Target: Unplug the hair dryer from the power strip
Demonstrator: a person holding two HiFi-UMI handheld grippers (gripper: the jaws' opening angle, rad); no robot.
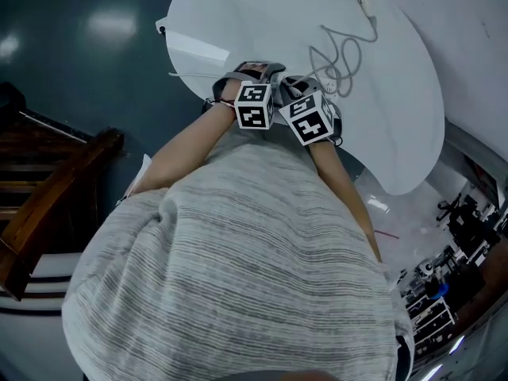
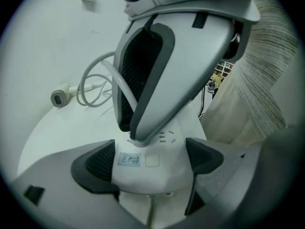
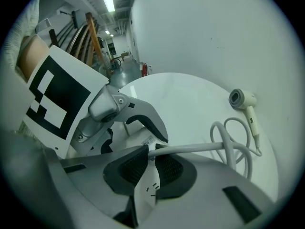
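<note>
1. The right gripper (image 3: 148, 168) has its fingers pressed on the plug (image 3: 146, 185).
2. Its cord (image 3: 200, 148) loops to the hair dryer (image 3: 243, 100) on the table (image 3: 190, 92).
3. Just behind sits what seems to be the power strip (image 3: 143, 138).

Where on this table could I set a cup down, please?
Bare: the table from the cord to its left rim, and right of the cord. Crowded: the near rim, where the left tool grips the strip, the right tool the plug.

hair dryer (image 3: 243, 99) — white, on its side, cord (image 3: 233, 147) coiled | plug (image 3: 147, 182) — white, on white power strip (image 2: 157, 173)
</note>
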